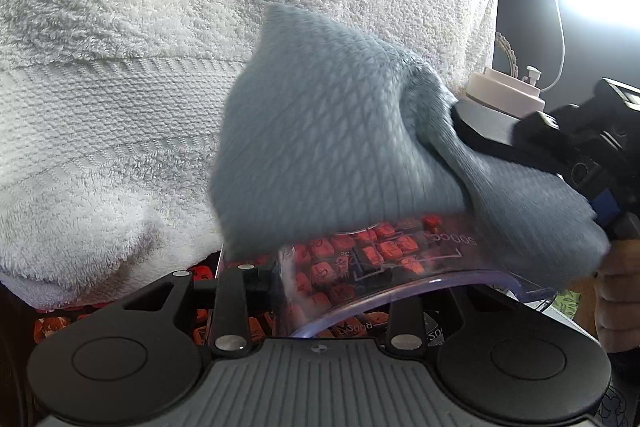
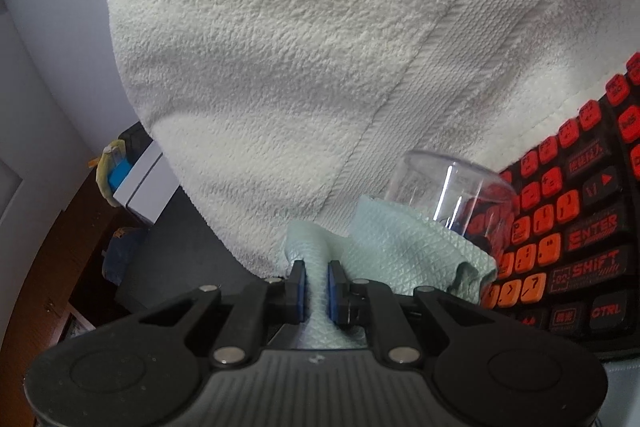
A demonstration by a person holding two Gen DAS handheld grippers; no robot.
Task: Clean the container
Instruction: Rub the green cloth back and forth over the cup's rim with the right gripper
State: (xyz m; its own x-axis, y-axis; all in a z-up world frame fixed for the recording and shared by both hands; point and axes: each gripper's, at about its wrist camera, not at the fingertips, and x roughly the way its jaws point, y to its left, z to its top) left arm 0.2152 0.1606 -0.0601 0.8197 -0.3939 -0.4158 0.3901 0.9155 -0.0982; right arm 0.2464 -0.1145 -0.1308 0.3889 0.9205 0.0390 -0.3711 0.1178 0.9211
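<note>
Evidently light, rigid and slick, the clear plastic measuring container (image 2: 452,195) sits over the red-keyed keyboard (image 2: 576,227), wall-gripped by the left gripper (image 1: 320,291), best held at the rim, while the right gripper (image 2: 316,287) clamps the soft pale-blue waffle-weave cloth (image 2: 400,239).

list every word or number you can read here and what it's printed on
"ENTER" on a keyboard key
"SHIFT" on a key
"CTRL" on a key
"500cc", mirrored through the clear container wall
Other key legends and the container's lower markings: too small or blurred to read.
</note>
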